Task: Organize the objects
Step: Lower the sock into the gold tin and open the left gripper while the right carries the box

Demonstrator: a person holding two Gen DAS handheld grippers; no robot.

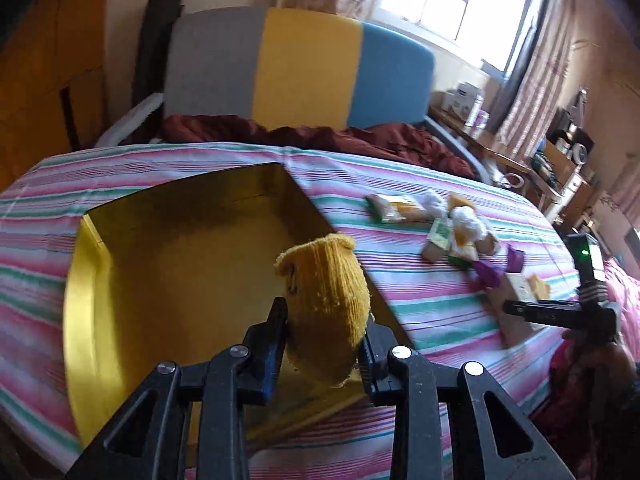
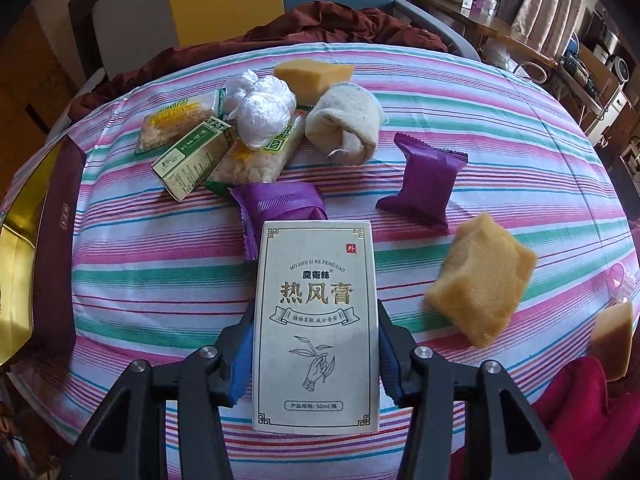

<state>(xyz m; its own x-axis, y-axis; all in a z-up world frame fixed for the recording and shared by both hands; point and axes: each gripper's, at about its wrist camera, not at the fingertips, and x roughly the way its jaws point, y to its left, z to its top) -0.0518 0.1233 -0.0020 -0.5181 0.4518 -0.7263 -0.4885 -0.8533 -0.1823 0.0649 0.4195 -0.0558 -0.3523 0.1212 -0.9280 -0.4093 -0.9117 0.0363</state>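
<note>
My left gripper (image 1: 326, 320) is shut on a mustard-yellow knitted sock (image 1: 328, 280), held above the open gold box (image 1: 160, 280) on the striped bedsheet. My right gripper (image 2: 316, 320) is shut on a tall white carton with Chinese print (image 2: 316, 300), its blue pads pressing both long sides. Beyond the carton lie two purple packets (image 2: 280, 204) (image 2: 424, 184), a rolled cream sock (image 2: 344, 124), a wad of clear plastic (image 2: 256, 108), a green-and-white small box (image 2: 192, 160), two snack packets (image 2: 176, 124) and yellow sponges (image 2: 480, 284) (image 2: 312, 74). The left wrist view shows the right gripper (image 1: 520, 308) at the far right.
The gold box's maroon wall (image 2: 60, 240) borders the sheet on the left. A maroon blanket (image 2: 320, 24) and a grey, yellow and blue headboard (image 1: 304, 68) lie behind. A cluttered desk (image 2: 500, 28) stands at the right. Red cloth (image 2: 580, 400) sits at the near right.
</note>
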